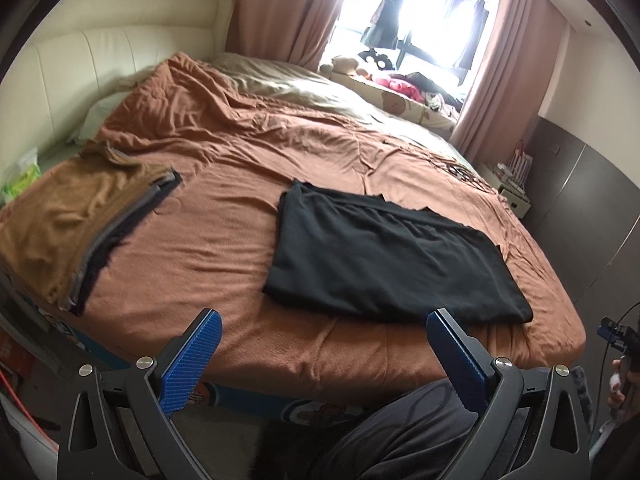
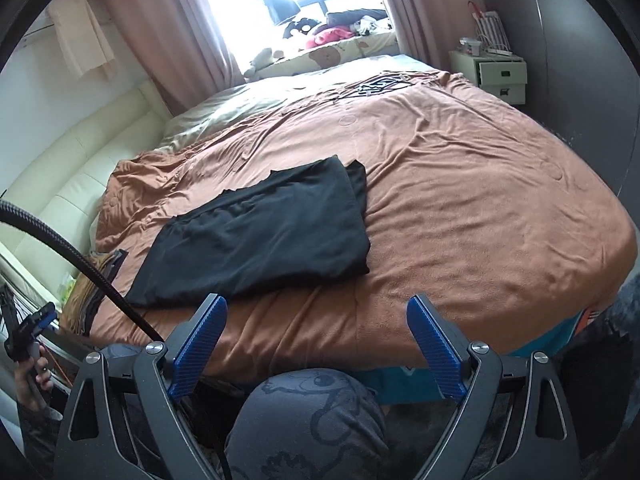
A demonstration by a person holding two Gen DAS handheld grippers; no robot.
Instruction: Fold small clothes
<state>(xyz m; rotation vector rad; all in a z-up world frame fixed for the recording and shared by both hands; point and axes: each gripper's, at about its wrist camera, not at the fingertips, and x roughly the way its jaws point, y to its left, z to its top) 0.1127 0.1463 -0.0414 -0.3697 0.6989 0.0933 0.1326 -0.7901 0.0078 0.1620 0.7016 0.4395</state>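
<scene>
A black garment (image 1: 384, 256) lies folded flat on the brown bedspread (image 1: 224, 220) near the bed's front edge; it also shows in the right wrist view (image 2: 260, 236). A stack of folded clothes (image 1: 76, 216), brown on top with grey and dark layers below, sits at the bed's left front corner and shows partly in the right wrist view (image 2: 92, 280). My left gripper (image 1: 324, 320) is open and empty, held off the bed's front edge short of the black garment. My right gripper (image 2: 316, 308) is open and empty, also in front of the bed edge, to the garment's right.
A cream padded headboard (image 1: 80, 64) runs along the left. A window with pink curtains (image 1: 276, 8) and a sill of soft toys (image 1: 384, 80) is at the back. A white bedside drawer unit (image 2: 496, 72) stands at the far right. My knee (image 2: 312, 420) is below the grippers.
</scene>
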